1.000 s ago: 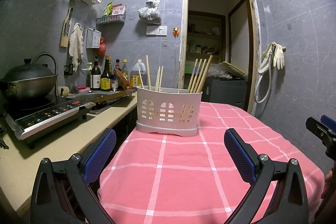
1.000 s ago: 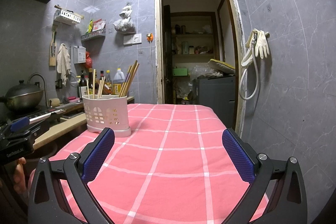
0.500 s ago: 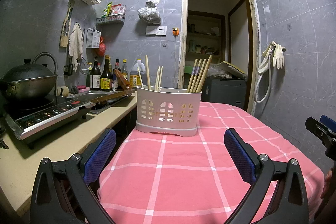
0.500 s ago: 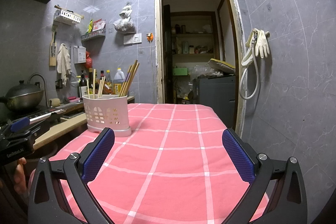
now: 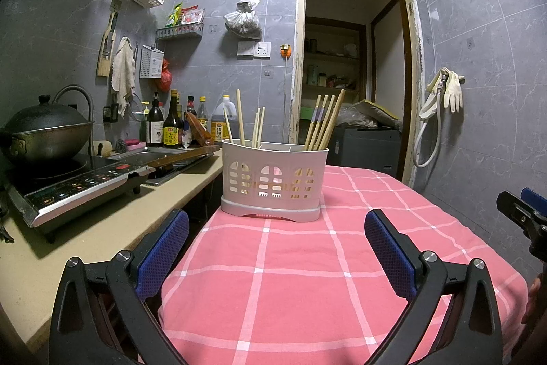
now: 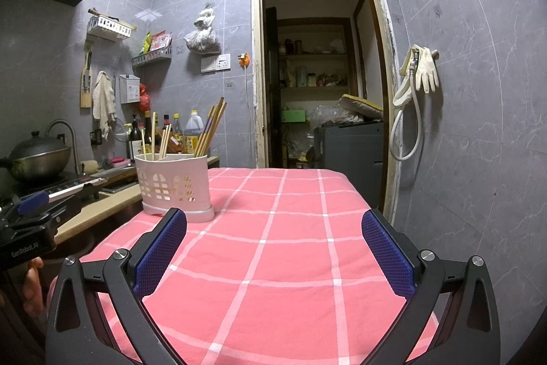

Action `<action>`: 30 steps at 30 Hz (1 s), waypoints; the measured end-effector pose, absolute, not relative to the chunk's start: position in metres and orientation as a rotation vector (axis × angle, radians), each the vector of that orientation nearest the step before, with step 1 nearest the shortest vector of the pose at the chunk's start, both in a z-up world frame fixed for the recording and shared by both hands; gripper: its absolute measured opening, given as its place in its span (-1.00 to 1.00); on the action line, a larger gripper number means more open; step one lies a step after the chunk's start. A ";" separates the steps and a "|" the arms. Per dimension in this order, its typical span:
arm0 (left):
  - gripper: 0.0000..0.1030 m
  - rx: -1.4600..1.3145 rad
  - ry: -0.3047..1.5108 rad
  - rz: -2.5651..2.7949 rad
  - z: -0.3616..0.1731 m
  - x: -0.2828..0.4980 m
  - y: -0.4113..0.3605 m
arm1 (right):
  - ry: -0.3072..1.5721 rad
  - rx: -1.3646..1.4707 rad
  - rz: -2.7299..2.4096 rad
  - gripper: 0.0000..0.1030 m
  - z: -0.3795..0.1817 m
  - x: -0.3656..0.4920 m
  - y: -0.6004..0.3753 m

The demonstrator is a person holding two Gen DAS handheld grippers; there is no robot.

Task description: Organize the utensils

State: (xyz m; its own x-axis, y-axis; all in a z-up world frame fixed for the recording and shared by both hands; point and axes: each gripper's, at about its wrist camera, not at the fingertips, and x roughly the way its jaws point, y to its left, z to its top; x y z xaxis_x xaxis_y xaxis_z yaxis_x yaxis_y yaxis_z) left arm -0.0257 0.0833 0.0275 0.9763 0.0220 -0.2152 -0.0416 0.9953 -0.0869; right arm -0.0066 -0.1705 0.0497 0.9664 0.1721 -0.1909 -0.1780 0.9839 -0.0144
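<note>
Nearest, the left hand-held gripper (image 5: 277,228) and the right hand-held gripper (image 6: 273,228) both hover spread wide and empty over the desk with the pink checked cloth (image 5: 307,279). Farther on stands the white perforated plastic utensil holder (image 5: 273,182), wooden chopsticks (image 5: 323,122) leaning in its compartments. To regroup them well, I judge each should be pinched near its top and lifted straight up. "GenRobot.AI" reads on the left tool's body; bottle labels are illegible.

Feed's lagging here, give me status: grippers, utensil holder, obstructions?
Left gripper open, empty. Right gripper open, empty. White holder upright on pink cloth, chopsticks inside. Nothing in the way.
</note>
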 end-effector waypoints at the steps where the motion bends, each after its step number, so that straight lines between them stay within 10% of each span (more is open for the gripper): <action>1: 0.96 -0.091 0.216 0.032 0.027 -0.026 0.083 | 0.191 -0.032 0.177 1.00 0.050 -0.007 -0.170; 30: 0.96 -0.103 0.213 0.035 0.027 -0.028 0.080 | 0.193 -0.029 0.177 1.00 0.050 -0.007 -0.170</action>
State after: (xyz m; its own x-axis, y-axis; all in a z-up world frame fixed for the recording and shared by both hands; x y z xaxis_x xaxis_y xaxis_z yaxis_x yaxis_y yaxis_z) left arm -0.0277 0.0805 0.0274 0.9767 0.0234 -0.2131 -0.0453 0.9941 -0.0984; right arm -0.0066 -0.1701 0.0496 0.9658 0.1721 -0.1937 -0.1777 0.9840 -0.0116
